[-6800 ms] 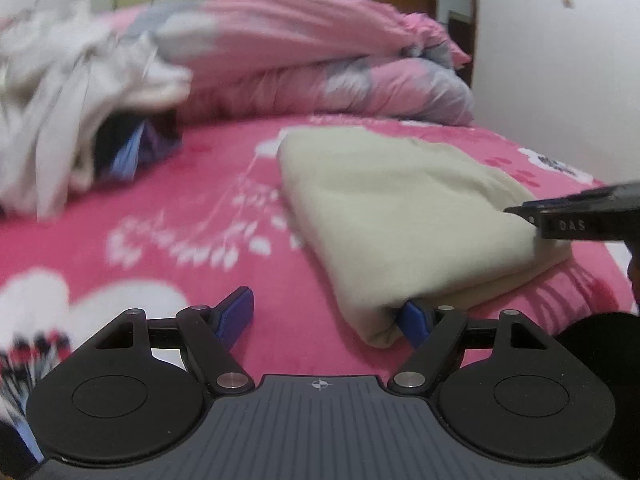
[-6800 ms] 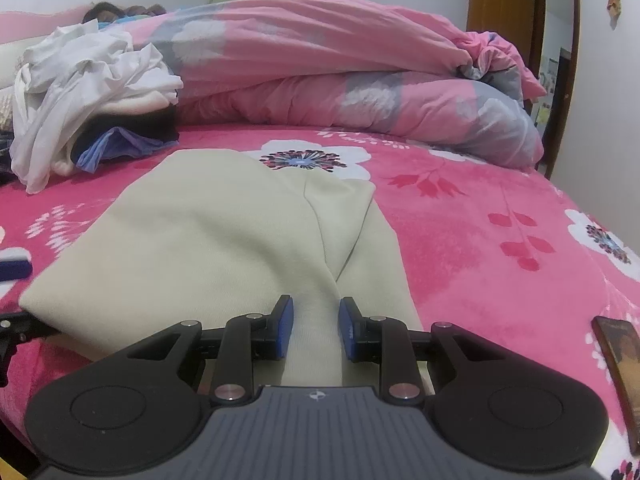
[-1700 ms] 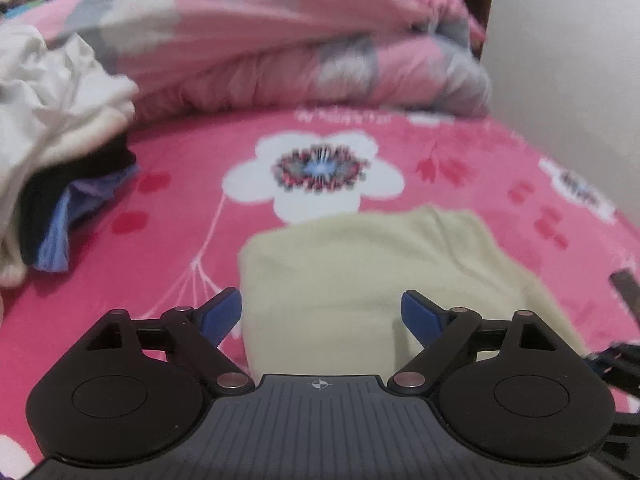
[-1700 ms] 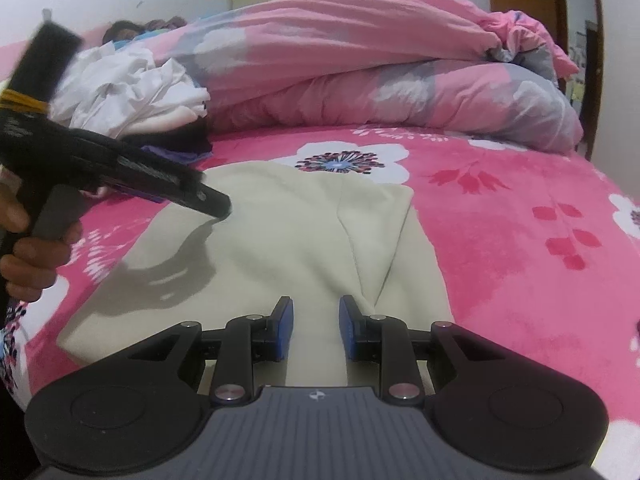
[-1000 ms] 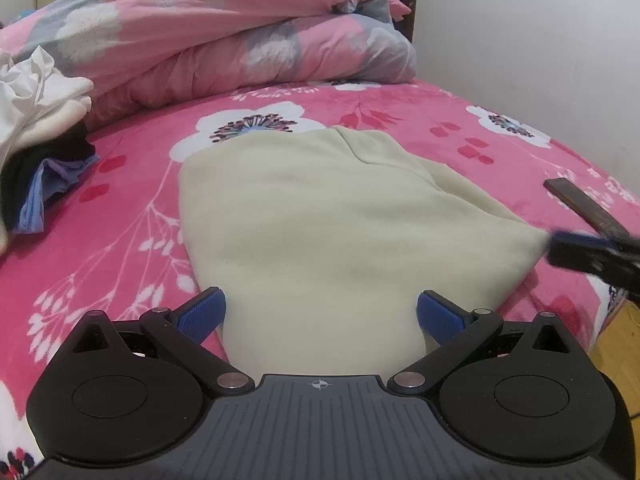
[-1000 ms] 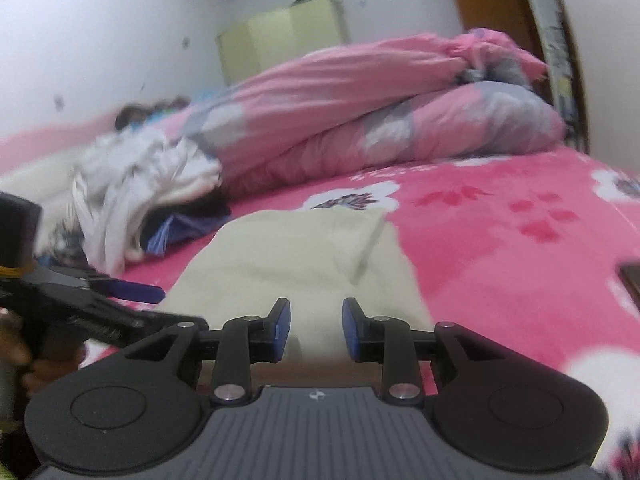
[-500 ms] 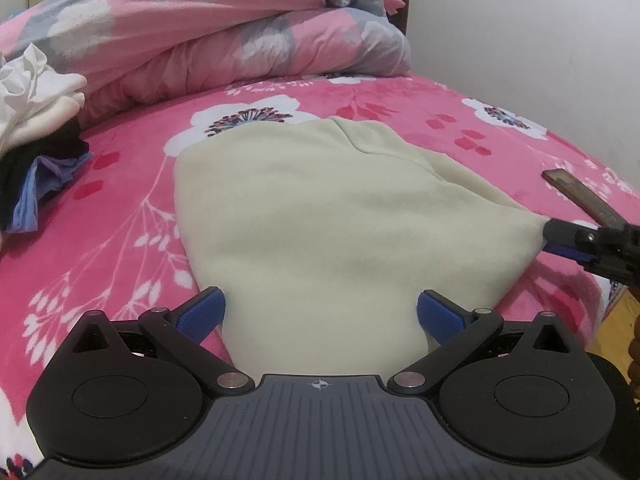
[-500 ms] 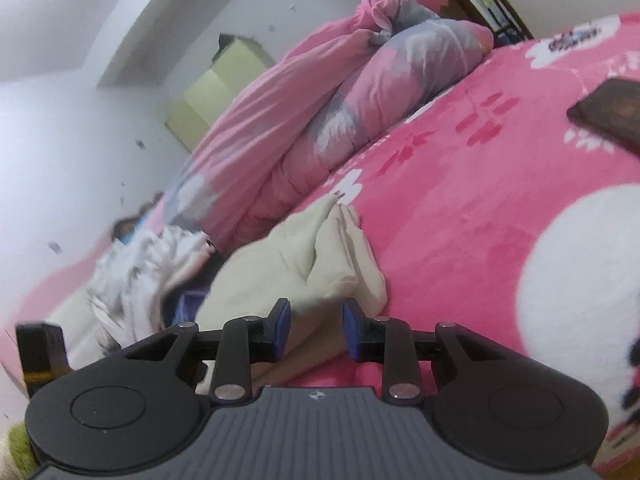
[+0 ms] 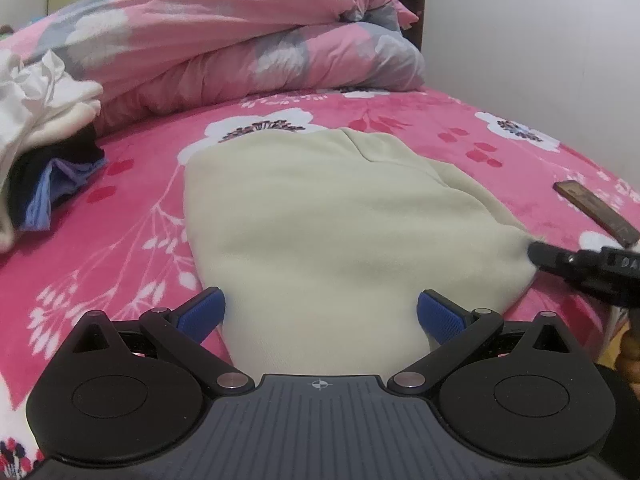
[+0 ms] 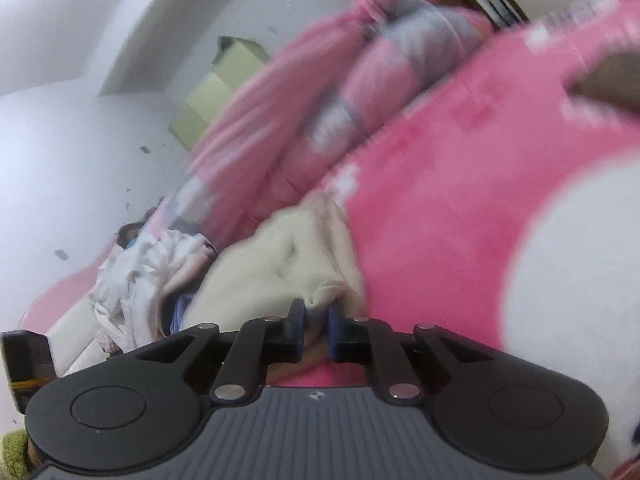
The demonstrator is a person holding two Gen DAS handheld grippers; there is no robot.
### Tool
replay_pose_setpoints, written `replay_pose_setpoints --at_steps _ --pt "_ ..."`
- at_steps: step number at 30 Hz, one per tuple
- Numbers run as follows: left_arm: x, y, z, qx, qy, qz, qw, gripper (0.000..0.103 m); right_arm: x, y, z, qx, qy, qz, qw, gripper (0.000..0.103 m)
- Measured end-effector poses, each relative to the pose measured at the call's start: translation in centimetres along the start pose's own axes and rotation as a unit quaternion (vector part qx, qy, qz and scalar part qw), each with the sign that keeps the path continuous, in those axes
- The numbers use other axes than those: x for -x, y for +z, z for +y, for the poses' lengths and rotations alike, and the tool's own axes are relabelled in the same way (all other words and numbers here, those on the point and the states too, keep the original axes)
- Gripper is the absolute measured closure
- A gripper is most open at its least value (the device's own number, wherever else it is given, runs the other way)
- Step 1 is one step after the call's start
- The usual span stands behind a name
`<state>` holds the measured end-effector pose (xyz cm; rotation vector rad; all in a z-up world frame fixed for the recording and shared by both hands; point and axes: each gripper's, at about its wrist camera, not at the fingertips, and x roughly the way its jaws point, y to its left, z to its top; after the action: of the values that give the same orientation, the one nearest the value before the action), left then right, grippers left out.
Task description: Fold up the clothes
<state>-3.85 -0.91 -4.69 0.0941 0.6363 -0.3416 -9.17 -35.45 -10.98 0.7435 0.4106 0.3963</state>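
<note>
Already doubled over, a cream garment [image 9: 332,216] is seen lying flat on the pink floral bedspread [image 9: 120,232], its near right corner pinched between the narrowly closed jaws of the right gripper [image 10: 317,322], seemingly so the edge can be drawn or squared. The left gripper [image 9: 320,312] is held spread wide at the garment's near edge, grasping nothing. A heap of unsorted clothes [image 9: 36,140] is piled to the left, a rolled quilt [image 9: 248,40] behind.
</note>
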Motion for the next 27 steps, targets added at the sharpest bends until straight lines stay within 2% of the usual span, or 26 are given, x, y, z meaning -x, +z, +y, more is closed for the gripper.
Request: replay_pose_setpoints --at_steps 3,5,6,7,10,12,14,18,19,20,21,24,27 --pt "0.3 0.3 -0.3 -0.012 0.009 -0.007 0.9999 0.000 0.2 0.3 0.7 0.014 -0.002 0.004 1.000 0.091" --pt "0.9 0.5 -1.1 -0.047 0.028 -0.027 0.9982 0.000 0.7 0.8 1.0 0.016 -0.002 0.008 1.000 0.085" --pt "1.2 0.6 -1.6 -0.070 0.038 -0.040 0.9960 0.000 1.2 1.2 1.1 0.013 -0.004 0.007 1.000 0.080" --pt "1.4 0.5 -2.2 -0.095 0.043 -0.053 0.9931 0.000 1.9 1.6 1.2 0.016 -0.011 0.000 1.000 0.079" --pt "1.2 0.3 -4.0 -0.162 0.055 -0.077 0.9822 0.000 3.0 3.3 2.3 0.047 -0.033 -0.030 0.998 0.079" --pt "0.3 0.2 -5.0 -0.180 0.065 -0.074 0.9787 0.000 2.6 4.4 3.4 0.075 -0.036 -0.038 0.996 0.082" --pt "-0.2 0.6 -5.0 -0.159 0.066 -0.065 0.9828 0.000 0.6 4.7 5.2 0.127 -0.033 -0.025 0.991 0.087" --pt "-0.9 1.3 -2.7 -0.075 0.025 -0.037 0.9962 0.000 -4.2 5.0 7.4 0.210 -0.033 0.018 0.977 0.093" --pt "-1.0 1.4 -2.1 -0.053 0.013 -0.030 0.9980 0.000 -5.9 4.7 7.1 0.226 -0.052 0.039 0.972 0.094" --pt "-1.1 1.3 -1.7 -0.040 0.006 -0.026 0.9988 0.000 -7.6 4.1 6.4 0.245 -0.090 0.064 0.963 0.099" --pt "-1.1 1.3 -1.6 -0.038 0.003 -0.026 0.9989 0.000 -8.4 3.7 5.8 0.252 -0.109 0.078 0.958 0.103" --pt "-1.1 1.1 -1.4 -0.032 -0.004 -0.028 0.9991 0.000 -8.6 3.4 5.2 0.247 -0.111 0.086 0.959 0.103" --pt "-1.2 0.9 -1.1 -0.027 -0.012 -0.030 0.9991 0.000 -8.6 3.4 6.6 0.280 -0.128 0.093 0.947 0.103"
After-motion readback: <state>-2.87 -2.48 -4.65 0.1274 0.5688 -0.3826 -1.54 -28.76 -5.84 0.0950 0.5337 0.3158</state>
